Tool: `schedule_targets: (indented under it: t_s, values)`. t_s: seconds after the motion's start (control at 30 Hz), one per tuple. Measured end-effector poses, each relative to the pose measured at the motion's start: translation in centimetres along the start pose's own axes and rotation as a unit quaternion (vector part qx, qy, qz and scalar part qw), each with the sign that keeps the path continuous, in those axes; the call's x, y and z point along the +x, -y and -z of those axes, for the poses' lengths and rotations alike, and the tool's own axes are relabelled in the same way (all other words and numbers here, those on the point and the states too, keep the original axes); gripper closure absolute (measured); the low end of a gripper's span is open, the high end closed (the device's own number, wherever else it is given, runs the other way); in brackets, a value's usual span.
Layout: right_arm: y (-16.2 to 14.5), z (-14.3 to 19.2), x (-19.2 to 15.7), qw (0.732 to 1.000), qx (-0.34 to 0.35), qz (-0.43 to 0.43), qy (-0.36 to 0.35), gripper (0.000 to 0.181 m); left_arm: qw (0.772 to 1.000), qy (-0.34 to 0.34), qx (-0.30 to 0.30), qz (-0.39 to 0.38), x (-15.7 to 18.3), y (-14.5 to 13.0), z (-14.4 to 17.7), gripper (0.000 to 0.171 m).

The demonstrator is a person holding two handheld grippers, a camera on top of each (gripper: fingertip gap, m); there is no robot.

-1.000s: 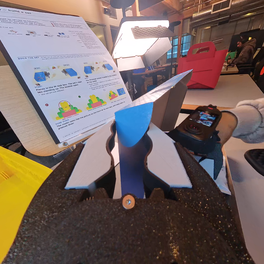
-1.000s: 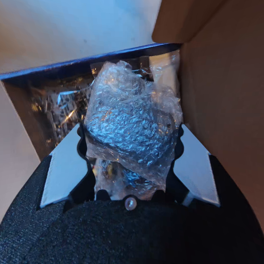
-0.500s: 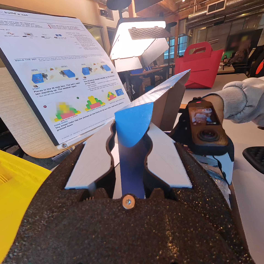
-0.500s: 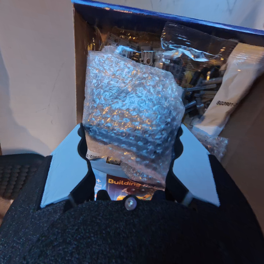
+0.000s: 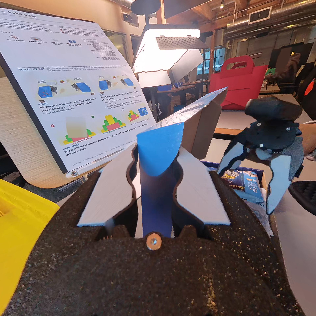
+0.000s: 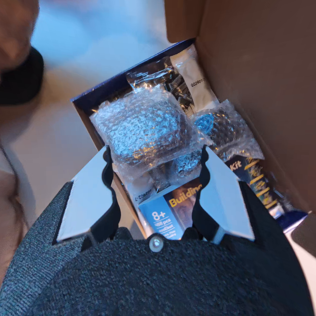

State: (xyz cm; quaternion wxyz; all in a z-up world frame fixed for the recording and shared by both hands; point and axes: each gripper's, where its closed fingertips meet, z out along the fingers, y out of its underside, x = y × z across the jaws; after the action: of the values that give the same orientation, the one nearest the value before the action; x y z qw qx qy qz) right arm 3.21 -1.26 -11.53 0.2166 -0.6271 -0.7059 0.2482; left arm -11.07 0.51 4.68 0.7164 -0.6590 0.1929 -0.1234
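Note:
My left gripper point(image 5: 157, 147) is shut on the blue flap point(image 5: 159, 164) of an open cardboard box and holds the lid point(image 5: 205, 126) up. My right gripper point(image 6: 156, 147) is open and empty, hanging just above the box's brown inner wall point(image 6: 256, 85). It also shows in the left wrist view point(image 5: 244, 193), fingers pointing down. A bubble-wrap packet point(image 6: 143, 130) lies in the box just beyond its fingertips. A second bubble-wrap packet point(image 6: 227, 133), a white paper packet point(image 6: 196, 85), clear bags of small parts and a blue booklet point(image 6: 164, 215) lie beside it.
A printed instruction sheet point(image 5: 68, 85) stands on a wooden easel at the left. A yellow bin point(image 5: 20, 230) is at the near left. A lit lamp panel point(image 5: 167, 54) and a red bag point(image 5: 239, 82) stand behind. A person's hand point(image 5: 307, 135) holds the right gripper. The gap from one gripper's tips to the other's is roughly 20 centimeters.
My right gripper has risen out of the box and swung round. The bubble-wrap packet that filled its jaws now lies in the box. My left gripper has kept its hold on the flap.

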Motion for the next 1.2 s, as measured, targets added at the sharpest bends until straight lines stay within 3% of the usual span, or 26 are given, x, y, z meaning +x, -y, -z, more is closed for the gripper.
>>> schedule_targets:
  t_s: [0.07, 0.17, 0.33, 0.47, 0.57, 0.7, 0.8, 0.83, 0.93, 1.03, 1.13, 1.2]
  values:
    - [-1.5, 0.0, -1.1, 0.998, -0.015, -0.046, 0.029, 0.08, 1.0, 0.003, -0.009, -0.013, 0.1, -0.1, 0.1, 0.134]
    - [-3.0, -1.3, -2.7, 0.992, 0.004, -0.108, 0.057, 0.107, 1.0, 0.001, -0.012, -0.017, 0.1, -0.1, 0.0, 0.134]
    - [-1.3, -2.4, -3.0, 0.977, 0.058, -0.17, 0.114, 0.132, 1.0, -0.004, -0.01, -0.002, 0.2, 0.0, 0.0, 0.133]
    - [0.1, -1.0, -3.1, 0.987, 0.044, -0.061, 0.139, 0.138, 0.999, -0.003, -0.029, -0.029, 0.4, -0.2, 0.2, 0.134]
    - [0.9, 1.4, -3.0, 0.984, -0.014, 0.133, 0.115, 0.139, 0.999, -0.003, -0.029, -0.033, 0.4, -0.2, 0.2, 0.134]
    - [2.7, 4.5, -3.7, 0.912, -0.121, 0.376, 0.114, 0.142, 1.0, -0.008, -0.022, -0.02, 0.4, -0.2, 0.2, 0.134]
    - [3.1, 4.4, -1.1, 0.834, -0.244, 0.49, 0.063, 0.15, 1.0, -0.011, -0.021, -0.016, 0.4, -0.2, 0.2, 0.134]
    - [3.2, 3.7, -0.8, 0.825, -0.256, 0.501, 0.064, 0.151, 1.0, -0.011, -0.021, -0.017, 0.4, -0.3, 0.2, 0.134]
    - [4.2, 1.5, 1.8, 0.841, -0.26, 0.475, -0.005, 0.147, 1.0, -0.012, -0.022, -0.018, 0.4, -0.3, 0.3, 0.133]
    - [7.0, 1.9, 4.3, 0.9, -0.157, 0.393, -0.102, 0.152, 0.999, -0.013, -0.024, -0.021, 0.4, -0.3, 0.3, 0.134]
    - [6.1, 2.7, 4.2, 0.97, -0.053, 0.219, -0.088, 0.125, 1.0, -0.014, -0.019, -0.014, 0.3, -0.2, 0.2, 0.134]
    - [4.8, 2.6, 3.1, 0.995, 0.011, 0.082, -0.049, 0.103, 1.0, -0.014, -0.015, -0.01, 0.3, -0.2, 0.2, 0.133]
